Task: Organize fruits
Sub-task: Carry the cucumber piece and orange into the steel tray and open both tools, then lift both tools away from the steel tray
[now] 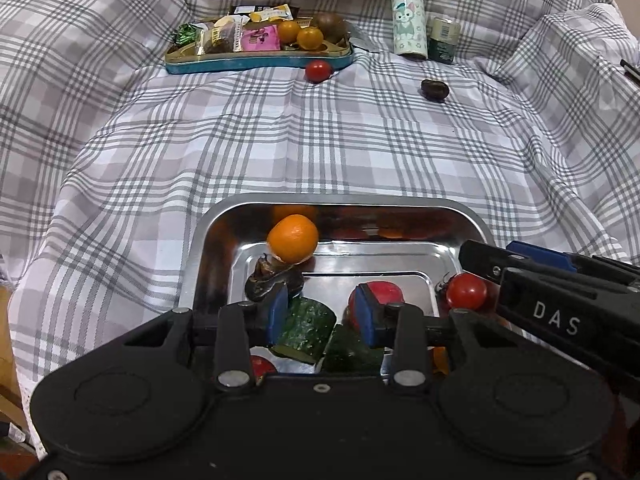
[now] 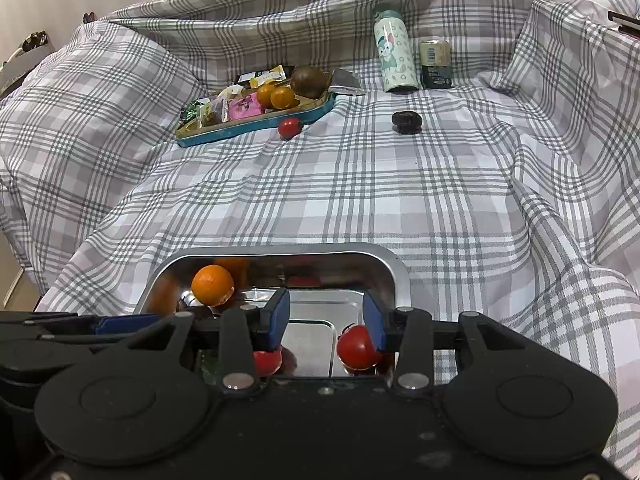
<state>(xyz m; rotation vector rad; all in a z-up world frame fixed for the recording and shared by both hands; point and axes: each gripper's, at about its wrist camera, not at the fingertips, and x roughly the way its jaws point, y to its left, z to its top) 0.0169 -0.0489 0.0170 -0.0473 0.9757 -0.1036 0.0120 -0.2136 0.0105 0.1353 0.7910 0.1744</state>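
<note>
A steel tray (image 1: 224, 216) on the plaid cloth holds an orange (image 1: 292, 239), a dark shrivelled piece (image 1: 272, 282), two green cucumber chunks (image 1: 306, 328), a red fruit (image 1: 384, 290) and a cherry tomato (image 1: 466, 291). My left gripper (image 1: 322, 312) hovers open over the tray, with a cucumber chunk below its gap. The right gripper (image 2: 326, 318) is open too, low over the tray (image 2: 280, 254), the cherry tomato (image 2: 358, 346) lying just under its right pad. The orange (image 2: 212, 285) sits at the tray's far left. Its body (image 1: 560, 304) reaches in from the right in the left wrist view.
At the back lies a teal tin tray (image 1: 256, 62) with snack packets, two small oranges (image 1: 300, 34) and a brown fruit (image 1: 329, 26). A loose tomato (image 1: 318, 71) and a dark lump (image 1: 434, 90) lie on the cloth. A pale bottle (image 1: 408, 20) and a can (image 1: 442, 40) stand behind.
</note>
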